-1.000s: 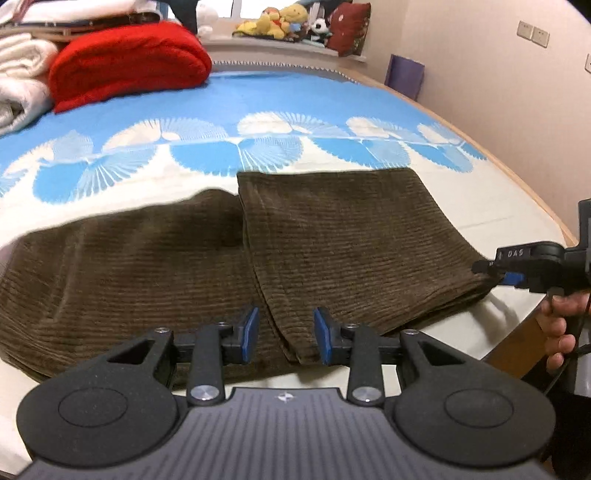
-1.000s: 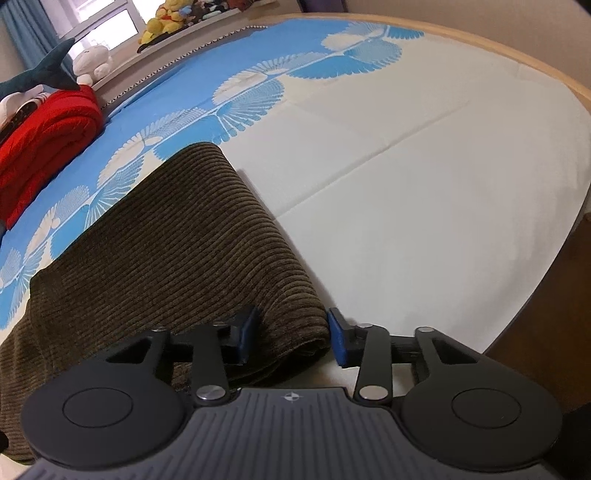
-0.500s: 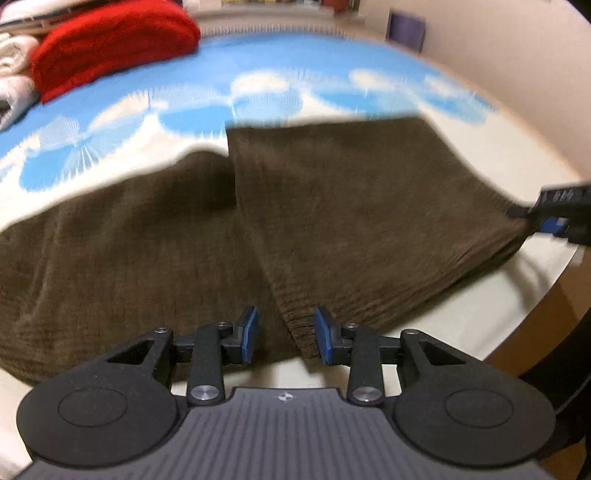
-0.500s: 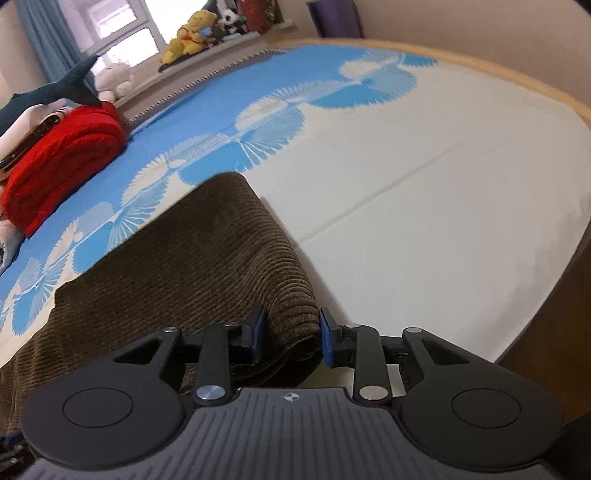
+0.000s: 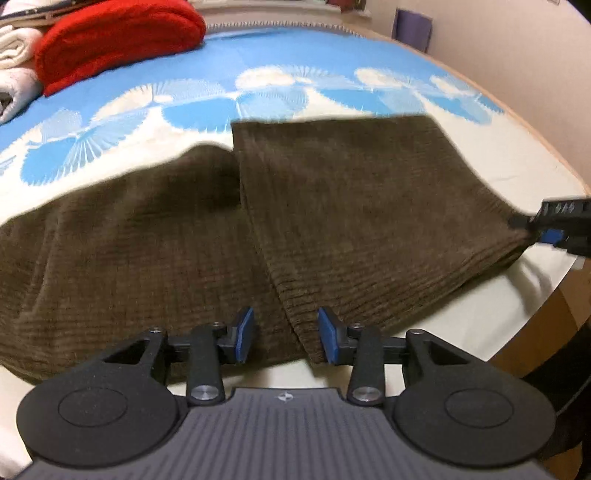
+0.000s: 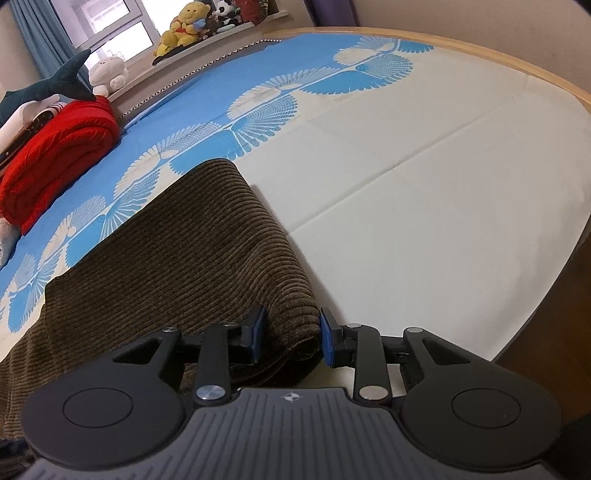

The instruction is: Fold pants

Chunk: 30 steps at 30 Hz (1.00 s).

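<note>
Brown corduroy pants [image 5: 184, 243] lie across the bed, with one part folded over onto the right half [image 5: 369, 206]. My left gripper [image 5: 286, 338] hangs low over the near edge. Its jaws are open and straddle the folded layer's near corner, and the blue pads do not pinch the cloth. My right gripper [image 6: 291, 338] is shut on the thick fold at the right end of the pants [image 6: 177, 258], cloth filling the gap between its pads. In the left wrist view, the right gripper [image 5: 550, 232] holds that corner by the bed's edge.
The bed [image 6: 424, 206] has a blue and white patterned sheet. A folded red blanket [image 5: 118, 40] and white bedding [image 5: 18, 62] lie at its far left. Stuffed toys [image 6: 184, 26] sit on the window ledge. The wooden bed edge [image 5: 565, 314] drops off at the right.
My left gripper has come down and closer to the near edge of the pants. My right gripper's jaws have narrowed onto the fold, and its view has tilted up a little.
</note>
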### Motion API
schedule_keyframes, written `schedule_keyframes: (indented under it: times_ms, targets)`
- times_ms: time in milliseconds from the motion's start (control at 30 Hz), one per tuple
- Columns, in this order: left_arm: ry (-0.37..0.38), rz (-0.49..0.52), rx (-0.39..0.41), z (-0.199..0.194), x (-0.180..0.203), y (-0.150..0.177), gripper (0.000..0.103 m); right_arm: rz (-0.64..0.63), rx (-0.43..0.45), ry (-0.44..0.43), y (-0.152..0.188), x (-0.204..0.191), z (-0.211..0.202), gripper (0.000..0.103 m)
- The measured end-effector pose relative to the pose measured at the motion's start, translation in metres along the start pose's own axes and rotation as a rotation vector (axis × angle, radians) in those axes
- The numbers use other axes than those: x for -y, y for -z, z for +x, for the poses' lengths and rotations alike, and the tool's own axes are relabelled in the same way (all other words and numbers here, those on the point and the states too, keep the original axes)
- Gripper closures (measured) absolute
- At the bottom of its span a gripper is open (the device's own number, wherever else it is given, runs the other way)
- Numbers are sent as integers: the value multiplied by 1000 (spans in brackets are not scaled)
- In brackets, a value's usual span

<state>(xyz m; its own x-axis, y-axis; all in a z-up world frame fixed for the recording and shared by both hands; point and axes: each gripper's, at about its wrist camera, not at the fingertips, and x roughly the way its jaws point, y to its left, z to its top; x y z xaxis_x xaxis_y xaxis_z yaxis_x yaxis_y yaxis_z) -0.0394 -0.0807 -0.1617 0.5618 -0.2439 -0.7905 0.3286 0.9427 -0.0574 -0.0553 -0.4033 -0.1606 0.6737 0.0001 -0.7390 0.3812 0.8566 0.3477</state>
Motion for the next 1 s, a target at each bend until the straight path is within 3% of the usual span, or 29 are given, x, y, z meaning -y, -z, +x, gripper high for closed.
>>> schedule_keyframes:
  times_ms: [100,200,367,500,667,833,1000]
  targets:
    - [-6,-5,37,-6,-1,-1,60,3,2,-1,0,1,0,71]
    - [7,9,-69,12,-2,5,59,-4,4,2,1,0,0,71]
    - [6,-7,-17,-2,-1,2,58,-11,8,5,1,-2,-1,71]
    - [13,-29,-31,1,-3,4,58,-24,23,8,3,-5,-3,72]
    - [21,-50,8,-6,-7,0,58,-68,81,-17,-2,-14,-18,74]
    - [65,-117,69,-23,-16,-16,58,-199,178,-64,-14,-46,-53,76]
    - [199,-199,139,-53,-38,-44,44,-473,314,-139,-3,-110,-97,76]
